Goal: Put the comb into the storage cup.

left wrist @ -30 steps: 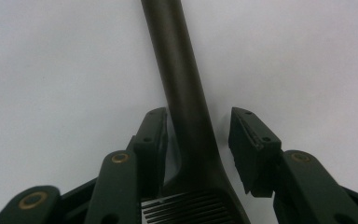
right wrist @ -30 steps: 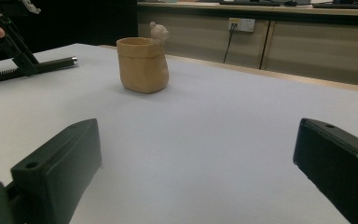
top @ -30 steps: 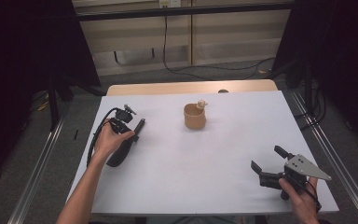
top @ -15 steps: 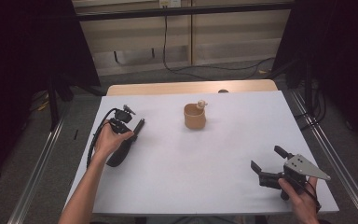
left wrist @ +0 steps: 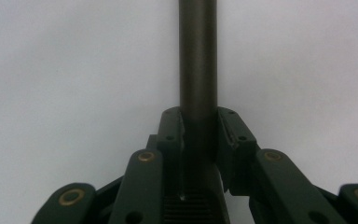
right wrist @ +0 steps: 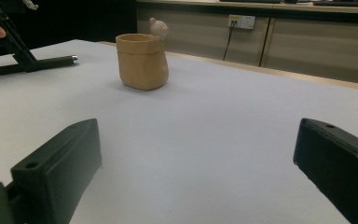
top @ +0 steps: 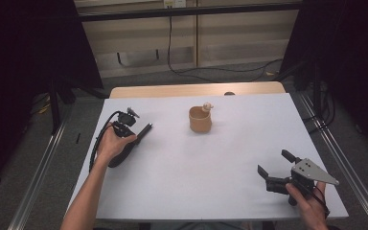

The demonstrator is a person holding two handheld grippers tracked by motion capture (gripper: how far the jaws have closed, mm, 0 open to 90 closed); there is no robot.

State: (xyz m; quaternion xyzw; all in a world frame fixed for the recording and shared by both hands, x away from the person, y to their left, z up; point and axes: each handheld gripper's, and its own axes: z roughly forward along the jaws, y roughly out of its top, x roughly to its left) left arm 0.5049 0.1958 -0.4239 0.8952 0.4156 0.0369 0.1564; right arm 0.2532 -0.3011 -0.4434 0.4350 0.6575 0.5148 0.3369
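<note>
High view: left gripper (top: 139, 132) is lying low on the white table (top: 220, 158) at its left side, with the person's left hand (top: 111, 143) wrapped around its body. Its jaws have just been closing and are now clamping a dark rod (top: 144, 130), a slim pen-like stick. The rod is poking out past the fingertips, pointing toward the table's far right, its free end resting on or just above the surface; can't tell which.

Left gripper view is confirming it: the rod (left wrist: 198, 56) is running straight up between the two black fingers (left wrist: 170, 128), pads pressing on both sides, the white table behind it.

Right gripper (top: 277, 168) is sitting at the near right of the table, held by the right hand (top: 311, 201), jaws standing wide with nothing between them. In the right gripper view both black fingers (right wrist: 60, 172) are framing bare table surface.

Tan cup (top: 200, 119) with a small bear figure on its rim is standing upright, well ahead of the right fingers and off to the right of the left gripper's fingertips, well apart from both. In the right gripper view the cup (right wrist: 142, 60) is showing beyond the open fingers, with the rod's tip (right wrist: 51, 60) lying to its left.
</note>
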